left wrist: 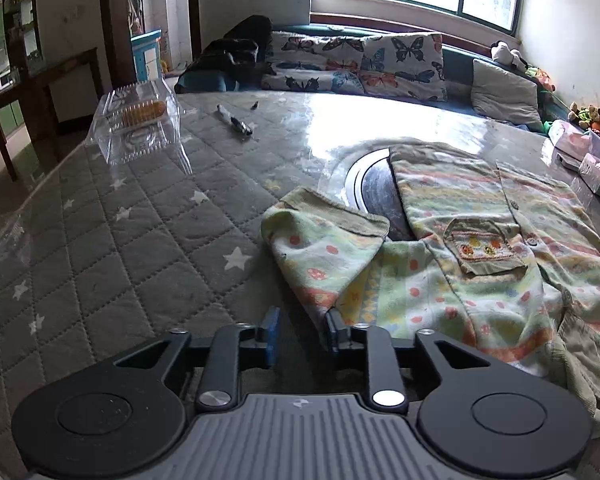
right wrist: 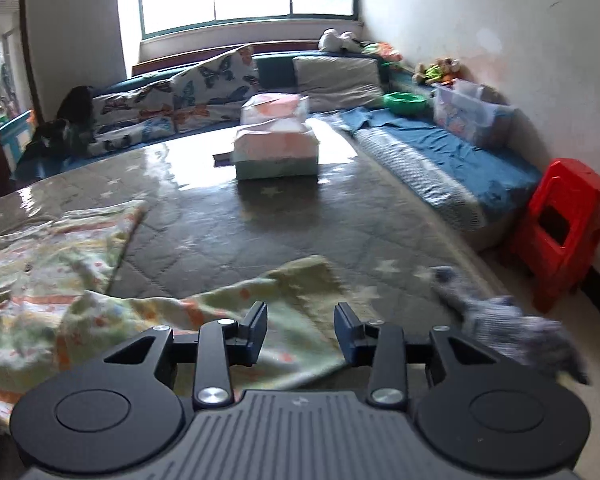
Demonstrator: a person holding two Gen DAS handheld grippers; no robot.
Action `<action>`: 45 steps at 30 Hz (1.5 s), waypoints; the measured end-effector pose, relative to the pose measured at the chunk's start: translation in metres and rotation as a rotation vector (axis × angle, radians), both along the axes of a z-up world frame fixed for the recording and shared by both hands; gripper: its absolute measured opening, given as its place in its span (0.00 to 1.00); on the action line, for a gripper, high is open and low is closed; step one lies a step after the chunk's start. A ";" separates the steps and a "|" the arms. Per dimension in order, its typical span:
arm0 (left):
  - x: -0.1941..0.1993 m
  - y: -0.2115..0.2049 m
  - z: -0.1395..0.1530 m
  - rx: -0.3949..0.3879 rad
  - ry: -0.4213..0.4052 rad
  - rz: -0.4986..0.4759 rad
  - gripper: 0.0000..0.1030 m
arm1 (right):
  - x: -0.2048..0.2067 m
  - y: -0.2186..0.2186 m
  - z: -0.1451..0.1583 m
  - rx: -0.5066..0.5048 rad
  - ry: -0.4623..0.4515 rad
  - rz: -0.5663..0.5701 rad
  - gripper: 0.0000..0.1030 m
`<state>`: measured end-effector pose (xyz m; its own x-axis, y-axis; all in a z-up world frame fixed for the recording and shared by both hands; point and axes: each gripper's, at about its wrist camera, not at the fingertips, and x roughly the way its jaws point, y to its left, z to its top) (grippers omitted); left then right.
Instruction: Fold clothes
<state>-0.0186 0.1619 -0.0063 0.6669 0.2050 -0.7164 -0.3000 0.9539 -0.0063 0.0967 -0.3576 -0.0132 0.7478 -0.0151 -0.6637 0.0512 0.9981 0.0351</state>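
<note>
A pale green patterned shirt (left wrist: 472,248) with a chest pocket lies spread on the quilted grey table cover (left wrist: 140,220). Its left sleeve (left wrist: 324,248) is folded inward. My left gripper (left wrist: 302,330) is open, low over the table at the sleeve's near edge, the right finger touching cloth. In the right wrist view the shirt (right wrist: 40,280) lies at left and its other sleeve (right wrist: 284,304) stretches under my right gripper (right wrist: 302,328), which is open just above it.
A clear plastic food box (left wrist: 136,124) and a pen (left wrist: 236,120) lie at the far left. Tissue packs (right wrist: 276,148) sit mid-table. A grey cloth (right wrist: 512,328) lies at the right edge. A red stool (right wrist: 564,228) stands beside the sofa (right wrist: 440,164).
</note>
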 end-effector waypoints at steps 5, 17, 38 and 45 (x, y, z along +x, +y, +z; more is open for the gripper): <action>-0.007 0.006 0.005 0.012 -0.005 0.024 0.46 | 0.026 0.022 -0.015 0.052 0.023 0.051 0.37; -0.008 0.007 0.021 0.008 -0.051 0.015 0.47 | 0.039 0.007 -0.040 -0.049 0.058 -0.043 0.36; 0.094 -0.063 -0.002 -0.050 -0.039 -0.224 0.47 | 0.035 0.069 -0.034 -0.010 0.077 0.156 0.45; 0.118 -0.071 -0.014 -0.047 -0.007 -0.240 0.47 | 0.045 0.079 -0.018 0.003 0.058 0.195 0.45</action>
